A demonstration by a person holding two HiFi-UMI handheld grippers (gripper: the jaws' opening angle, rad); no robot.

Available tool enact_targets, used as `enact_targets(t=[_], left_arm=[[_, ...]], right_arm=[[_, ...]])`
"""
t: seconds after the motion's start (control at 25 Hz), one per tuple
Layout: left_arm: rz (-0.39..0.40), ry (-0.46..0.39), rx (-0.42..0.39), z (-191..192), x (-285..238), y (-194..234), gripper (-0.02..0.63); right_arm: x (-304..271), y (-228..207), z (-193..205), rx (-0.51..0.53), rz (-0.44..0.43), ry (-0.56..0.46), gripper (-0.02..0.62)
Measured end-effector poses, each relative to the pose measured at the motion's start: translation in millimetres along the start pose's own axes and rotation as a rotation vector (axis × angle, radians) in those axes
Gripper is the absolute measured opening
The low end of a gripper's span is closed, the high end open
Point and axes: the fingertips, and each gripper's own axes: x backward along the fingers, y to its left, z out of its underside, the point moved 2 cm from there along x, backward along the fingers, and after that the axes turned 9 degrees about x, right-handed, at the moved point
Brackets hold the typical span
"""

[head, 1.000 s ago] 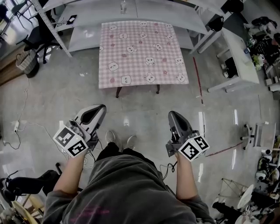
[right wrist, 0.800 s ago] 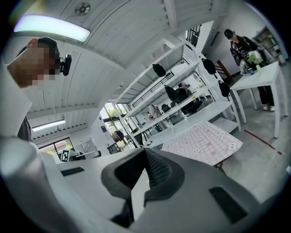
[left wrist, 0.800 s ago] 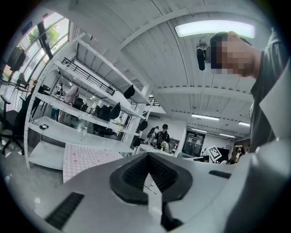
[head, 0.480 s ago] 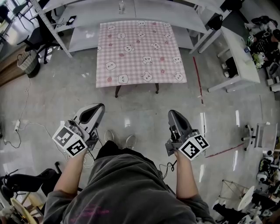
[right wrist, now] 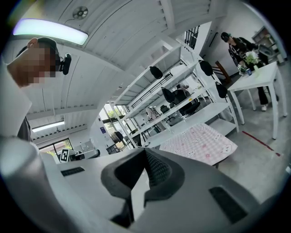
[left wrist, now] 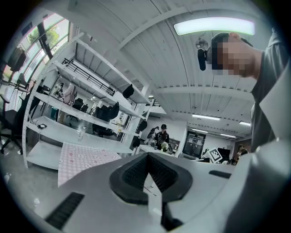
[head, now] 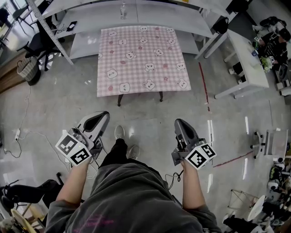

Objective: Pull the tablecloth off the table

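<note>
Two grippers, and neither one is on anything. The left gripper (head: 101, 117) has its jaws pressed together with nothing between them. The right gripper (head: 179, 124) is the same deal, jaws closed on air, and you can see its ribbed pads (right wrist: 157, 167) meeting along a seam. Each one is held low at the person's side, marker cube toward the body and tips forward. The tablecloth (head: 141, 59), pink checks with little bear faces, lies flat over a small table well ahead of both grippers and pretty much centred between them, so nothing is touching it. Its near edge hangs toward the tips, with two dark table legs (head: 120, 98) poking out underneath. In the left gripper view the cloth sits off to the left of the jaws, and in the right gripper view it's off to the right. Beyond the cloth, further from the tips, is a white rack (head: 95, 16) with a bottle (head: 122, 10) on its shelf. Ahead and to the right of the right gripper there's a white desk (head: 245, 59), and a red line (head: 203, 86) on the floor runs between it and the cloth. The person's shoes (head: 119, 132) are on the floor between the two grippers. Someone else (right wrist: 236, 45) stands by that desk, far ahead of the right jaws.
</note>
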Motion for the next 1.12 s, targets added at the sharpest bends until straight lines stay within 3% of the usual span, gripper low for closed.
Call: enact_targets(t=[0.24, 1.12], left_arm=[[0.005, -0.006, 0.000, -6, -15, 11, 0.000], [0.031, 0.022, 0.046, -52, -115, 120, 0.000]], right_arm=[[-16, -10, -5, 0.002, -0.003, 0.009, -0.005], [-139, -73, -35, -0.011, 0.031, 0.048, -0.005]])
